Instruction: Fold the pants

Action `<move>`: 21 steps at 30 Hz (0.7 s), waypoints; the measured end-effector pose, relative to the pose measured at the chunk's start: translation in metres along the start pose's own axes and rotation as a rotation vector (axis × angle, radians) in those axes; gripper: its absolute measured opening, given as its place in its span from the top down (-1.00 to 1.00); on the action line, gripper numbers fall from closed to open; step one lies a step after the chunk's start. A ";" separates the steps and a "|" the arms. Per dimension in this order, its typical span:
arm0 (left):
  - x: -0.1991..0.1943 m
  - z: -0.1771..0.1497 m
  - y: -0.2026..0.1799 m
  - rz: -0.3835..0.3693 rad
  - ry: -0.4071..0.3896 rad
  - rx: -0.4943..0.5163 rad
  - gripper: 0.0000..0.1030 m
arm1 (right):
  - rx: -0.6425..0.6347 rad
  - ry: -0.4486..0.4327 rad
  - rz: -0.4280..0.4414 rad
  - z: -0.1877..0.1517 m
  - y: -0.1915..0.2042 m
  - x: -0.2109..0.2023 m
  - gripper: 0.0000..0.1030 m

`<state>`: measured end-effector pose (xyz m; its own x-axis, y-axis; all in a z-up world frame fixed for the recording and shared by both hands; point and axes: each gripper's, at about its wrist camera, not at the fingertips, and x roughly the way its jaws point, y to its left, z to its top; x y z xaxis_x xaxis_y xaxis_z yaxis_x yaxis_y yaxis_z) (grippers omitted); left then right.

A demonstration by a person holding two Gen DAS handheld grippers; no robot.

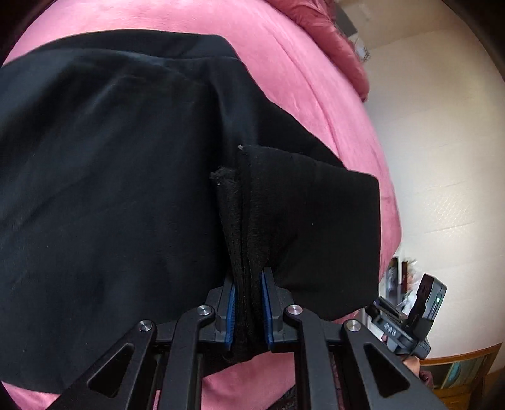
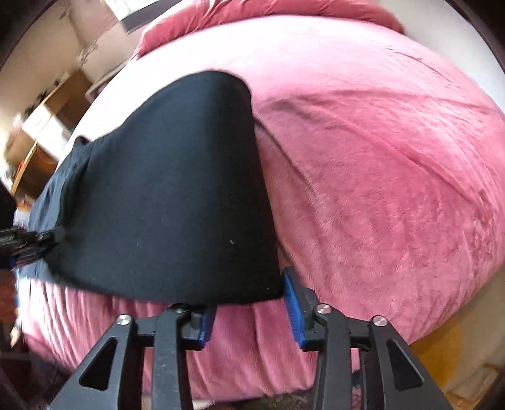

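Observation:
The black pants (image 1: 110,164) lie spread on the pink bed cover (image 1: 300,72). My left gripper (image 1: 247,279) is shut on a bunched edge of the pants, with cloth squeezed between its blue pads (image 1: 232,299). In the right wrist view the pants (image 2: 176,189) form a folded black panel. Their near corner sits between the fingers of my right gripper (image 2: 249,301). Its jaws stand apart and the blue pads (image 2: 293,309) do not press the cloth. The left gripper (image 2: 47,238) shows at the left edge, gripping the pants' far side. The right gripper (image 1: 407,312) shows low right in the left wrist view.
Pink pillows (image 2: 284,9) are heaped at the head of the bed. The bed's near edge (image 2: 252,362) drops off below my right gripper. Pale floor (image 1: 442,157) lies beside the bed. Wooden furniture (image 2: 66,101) stands along the far left wall.

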<state>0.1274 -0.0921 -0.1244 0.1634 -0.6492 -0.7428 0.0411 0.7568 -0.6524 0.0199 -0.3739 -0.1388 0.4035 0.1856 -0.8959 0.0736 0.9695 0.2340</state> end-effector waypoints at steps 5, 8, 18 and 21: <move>-0.004 -0.001 -0.015 0.033 -0.014 0.072 0.72 | -0.140 0.059 0.040 0.000 -0.002 -0.033 -0.06; -0.004 -0.004 -0.028 0.068 -0.037 0.149 0.72 | -0.131 -0.017 0.073 0.017 -0.003 -0.060 -0.06; -0.035 -0.019 -0.027 0.115 -0.149 0.211 0.72 | -0.111 -0.141 0.070 0.106 0.058 -0.012 -0.06; -0.015 -0.020 -0.022 0.169 -0.096 0.211 0.71 | -0.116 -0.070 -0.006 0.112 0.065 0.020 -0.06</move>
<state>0.1039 -0.1003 -0.1017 0.2776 -0.5098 -0.8143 0.2075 0.8594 -0.4673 0.1349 -0.3251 -0.0995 0.4661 0.1719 -0.8679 -0.0279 0.9833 0.1797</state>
